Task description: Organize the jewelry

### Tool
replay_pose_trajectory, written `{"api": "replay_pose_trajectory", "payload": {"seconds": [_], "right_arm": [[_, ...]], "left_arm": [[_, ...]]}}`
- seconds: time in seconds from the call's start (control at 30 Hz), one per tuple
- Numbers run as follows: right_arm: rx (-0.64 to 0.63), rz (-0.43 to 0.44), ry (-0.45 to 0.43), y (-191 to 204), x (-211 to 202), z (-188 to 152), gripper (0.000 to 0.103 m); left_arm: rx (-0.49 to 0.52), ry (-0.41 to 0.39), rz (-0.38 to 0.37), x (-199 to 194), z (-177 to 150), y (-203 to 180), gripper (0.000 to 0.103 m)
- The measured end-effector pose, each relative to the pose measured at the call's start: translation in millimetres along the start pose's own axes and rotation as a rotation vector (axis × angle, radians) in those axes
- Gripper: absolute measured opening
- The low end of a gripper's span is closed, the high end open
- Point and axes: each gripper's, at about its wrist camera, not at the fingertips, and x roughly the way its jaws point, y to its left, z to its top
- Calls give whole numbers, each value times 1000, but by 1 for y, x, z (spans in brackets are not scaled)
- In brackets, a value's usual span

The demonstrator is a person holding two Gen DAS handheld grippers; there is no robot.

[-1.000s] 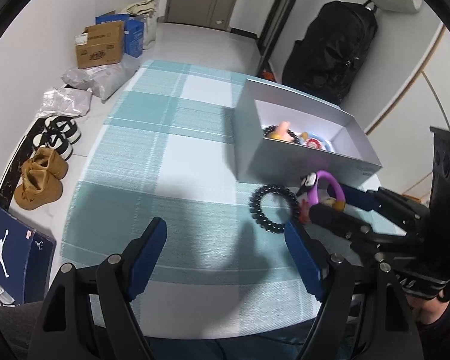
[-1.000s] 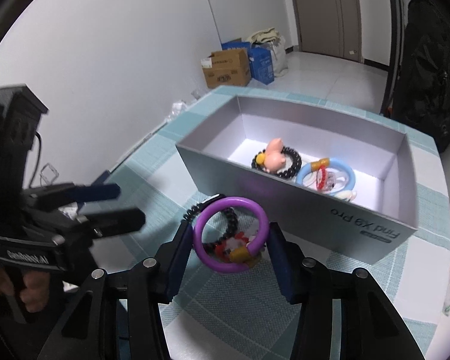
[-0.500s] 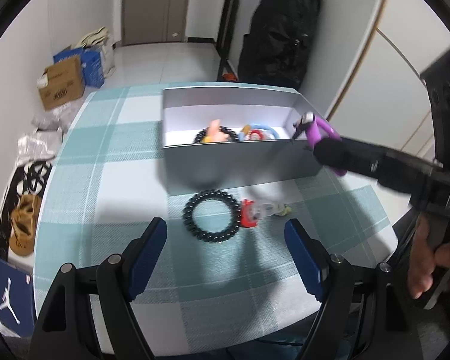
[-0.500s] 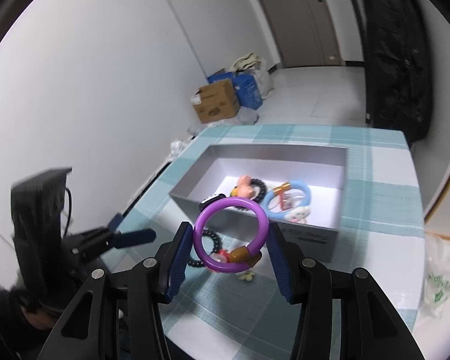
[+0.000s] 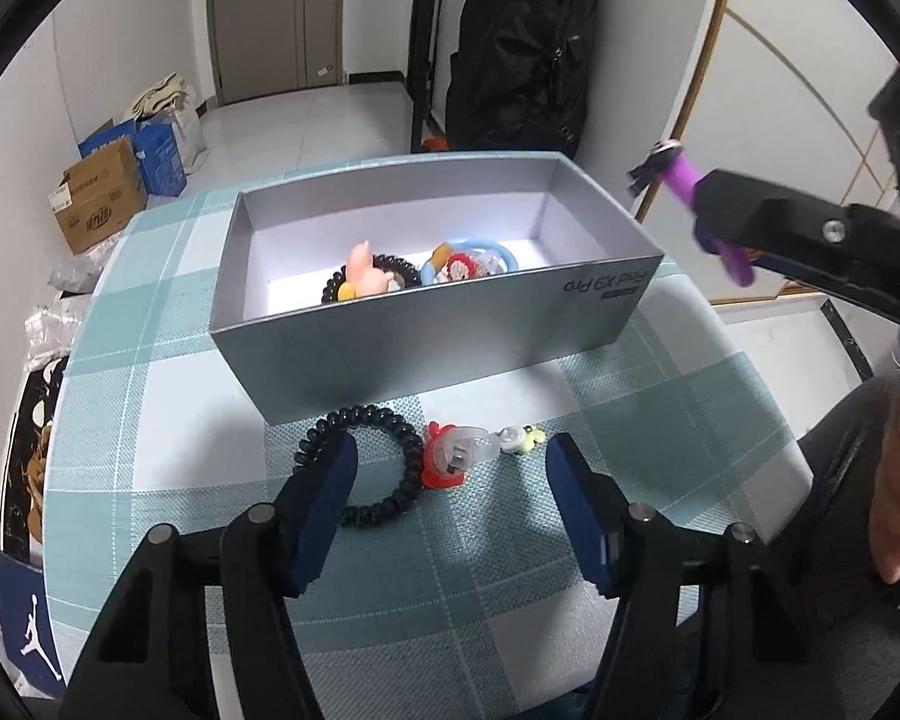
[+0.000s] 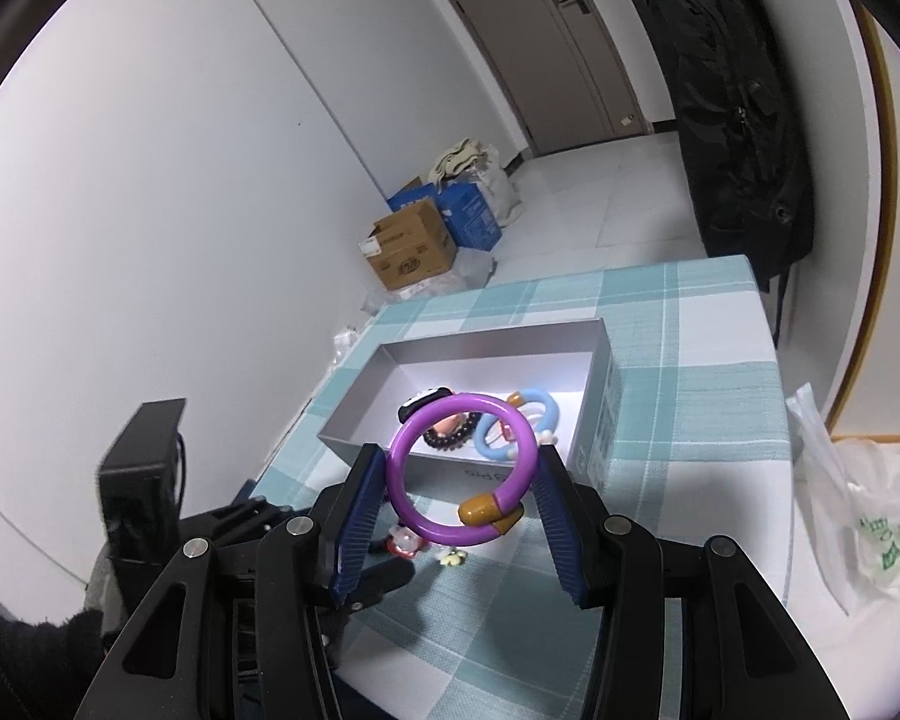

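My right gripper (image 6: pixel 459 480) is shut on a purple bracelet (image 6: pixel 403 450) and holds it high above the table, near the grey box (image 6: pixel 597 384). In the left wrist view the bracelet (image 5: pixel 681 174) hangs to the right of the box (image 5: pixel 426 330). The box holds a black bead bracelet with a pink charm (image 5: pixel 366 273) and a blue ring (image 5: pixel 498 252). My left gripper (image 5: pixel 450 474) is open and empty, low over a black coil bracelet (image 5: pixel 411 462) and a red charm (image 5: pixel 450 462) on the checked cloth.
The table (image 5: pixel 150 396) has a teal checked cloth. A black bag (image 5: pixel 522 42) hangs behind it. Cardboard boxes (image 5: pixel 99 201) and shoes stand on the floor at left. A plastic bag (image 6: pixel 870 516) lies to the right of the table.
My right gripper has lifted the purple bracelet higher and further from the table. My left gripper has moved closer to the black coil bracelet and red charm.
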Motion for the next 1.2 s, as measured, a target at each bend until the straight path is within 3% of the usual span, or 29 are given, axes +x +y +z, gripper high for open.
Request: {"api": "replay_pose_trajectory", "payload": {"seconds": [0.07, 0.33, 0.4, 0.6, 0.93, 1.2], "right_arm": [[0, 2, -1, 0, 1, 0, 49], [1, 4, -1, -2, 0, 0, 49], [-1, 2, 0, -1, 1, -1, 49], [-5, -2, 7, 0, 2, -2, 49], [-9, -10, 9, 1, 4, -2, 49], [-1, -7, 8, 1, 6, -2, 49]], "left_arm": [[-5, 13, -1, 2, 0, -1, 50], [-16, 32, 24, 9, 1, -1, 49], [-26, 42, 17, 10, 2, -1, 37], [27, 35, 22, 10, 4, -12, 19], [0, 51, -14, 6, 5, -8, 15], [-32, 11, -67, -6, 8, -5, 15]]}}
